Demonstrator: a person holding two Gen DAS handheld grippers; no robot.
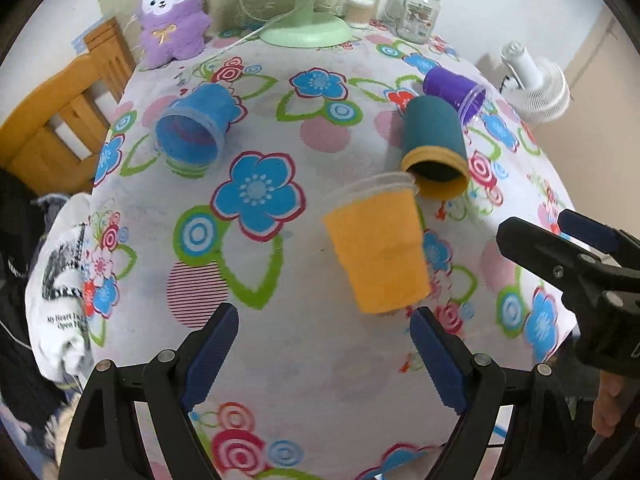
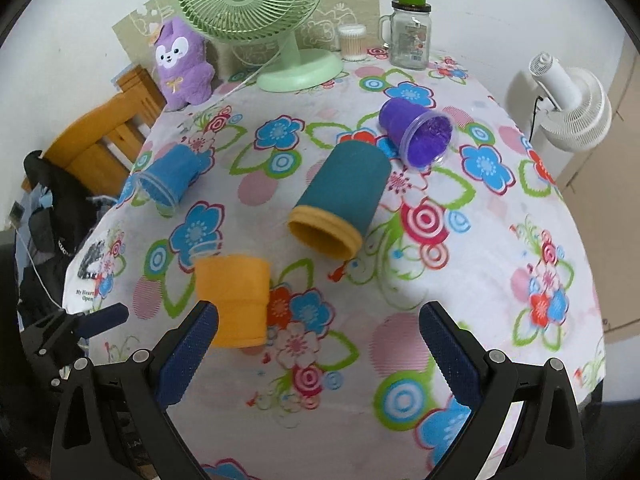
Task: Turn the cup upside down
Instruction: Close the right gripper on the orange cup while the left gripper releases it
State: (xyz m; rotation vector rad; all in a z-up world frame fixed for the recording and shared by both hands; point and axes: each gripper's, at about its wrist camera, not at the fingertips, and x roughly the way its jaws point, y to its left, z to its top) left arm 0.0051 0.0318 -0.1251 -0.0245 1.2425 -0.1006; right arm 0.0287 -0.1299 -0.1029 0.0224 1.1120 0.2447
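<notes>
Four cups lie on their sides on the flowered tablecloth. The orange cup (image 1: 376,248) lies nearest, its base toward me and its clear rim pointing away, just ahead of my left gripper (image 1: 324,320), which is open and empty. It also shows in the right wrist view (image 2: 232,300), left of my right gripper (image 2: 318,316), which is open and empty. The teal cup with a yellow rim (image 1: 434,144) (image 2: 340,204), the blue cup (image 1: 196,124) (image 2: 170,178) and the purple cup (image 1: 454,90) (image 2: 416,130) lie farther back.
A green desk fan (image 2: 256,16), a purple plush toy (image 2: 182,66), a cotton-swab tub (image 2: 352,42) and a glass jar with a green lid (image 2: 410,28) stand along the far edge. A wooden chair (image 1: 64,120) is at the left, a white fan (image 2: 572,104) off the right edge.
</notes>
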